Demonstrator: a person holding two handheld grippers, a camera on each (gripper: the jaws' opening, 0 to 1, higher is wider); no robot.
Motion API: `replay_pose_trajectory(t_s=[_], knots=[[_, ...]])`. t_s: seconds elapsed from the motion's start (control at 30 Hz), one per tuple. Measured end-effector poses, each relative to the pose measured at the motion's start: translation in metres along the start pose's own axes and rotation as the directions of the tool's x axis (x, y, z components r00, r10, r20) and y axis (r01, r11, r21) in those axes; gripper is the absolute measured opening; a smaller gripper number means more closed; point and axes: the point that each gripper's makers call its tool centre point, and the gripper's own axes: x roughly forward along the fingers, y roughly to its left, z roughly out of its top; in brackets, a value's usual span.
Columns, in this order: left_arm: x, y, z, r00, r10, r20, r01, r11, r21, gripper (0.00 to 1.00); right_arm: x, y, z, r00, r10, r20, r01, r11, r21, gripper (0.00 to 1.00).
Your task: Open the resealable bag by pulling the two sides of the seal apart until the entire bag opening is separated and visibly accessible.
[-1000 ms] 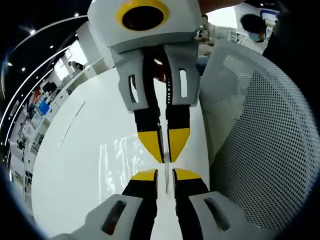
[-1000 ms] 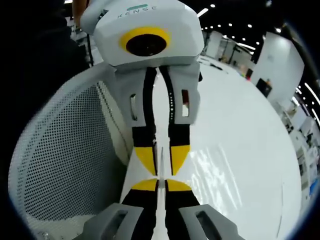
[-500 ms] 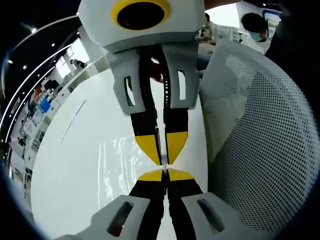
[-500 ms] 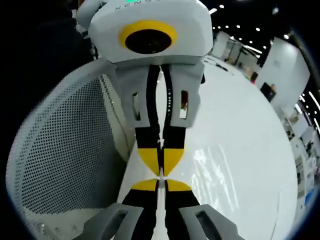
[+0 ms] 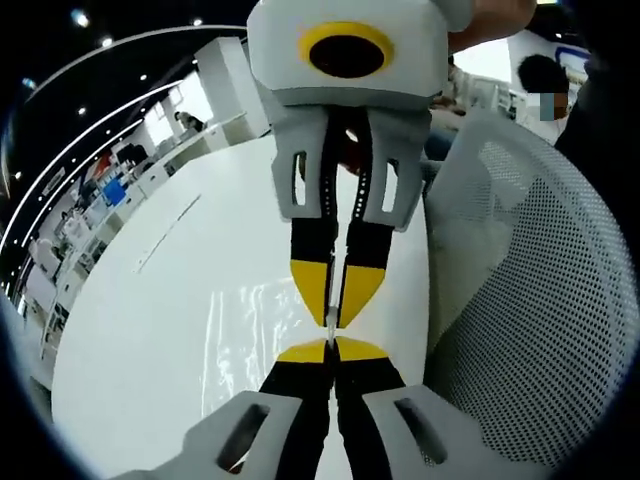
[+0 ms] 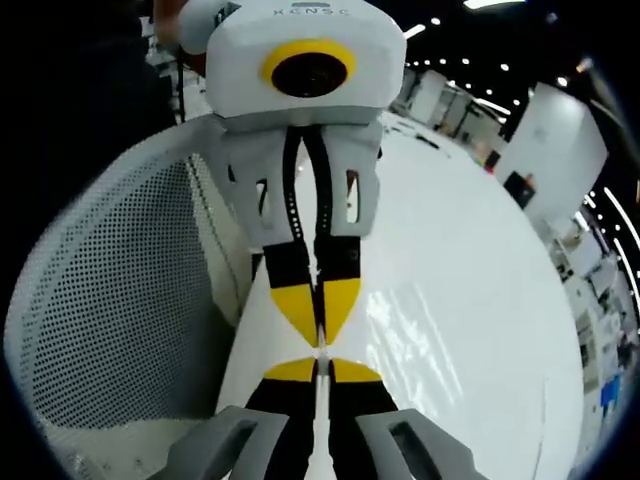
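The two tongs meet tip to tip over the white table [image 5: 150, 330], with a thin clear bag pinched between them. In the left gripper view the left tongs [image 5: 331, 349] are closed right down, yellow tips together, on the edge of the bag [image 5: 330, 322], which shows as little more than a pale sliver running up between both pairs of tips. The right tongs [image 5: 333, 292] come in from above, also closed on that sliver. The right gripper view shows the same from the other side: the right tongs [image 6: 320, 369] closed on the bag [image 6: 320, 352], the left tongs [image 6: 320, 306] facing them. A white mesh chair back [image 5: 530, 300] stands just beside the table edge.

The bag is so thin and edge-on that I cannot tell whether each pair has one side of the seal or both layers together. That looks like the main risk. If either pair has both layers, pulling apart would only stretch or drag the whole bag and the seal would stay shut. With grips this close to the rim, the film could also slip out once tension comes on. The opening could part only near the tips, leaving the rest of the seal closed. A sharp tug might tear the plastic.
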Motion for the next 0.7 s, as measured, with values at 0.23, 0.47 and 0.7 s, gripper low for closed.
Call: replay_pose_trajectory(t_s=[0.23, 0.47, 0.7], knots=[[0.000, 0.001, 0.006, 1.000, 0.005, -0.008, -0.005, 1.000, 0.012, 0.00, -0.001, 0.001, -0.001, 1.000, 0.013, -0.026, -0.014, 0.999, -0.036, 0.00], [-0.003, 0.003, 0.007, 0.998, 0.057, 0.034, -0.053, 0.994, -0.100, 0.00, 0.000, -0.002, -0.001, 1.000, -0.006, -0.028, 0.004, 0.998, -0.061, 0.00], [-0.008, 0.009, 0.009, 0.993, 0.111, 0.034, -0.107, 0.988, -0.108, 0.00, -0.006, -0.010, -0.015, 0.996, -0.075, -0.047, 0.072, 0.996, -0.057, 0.00]])
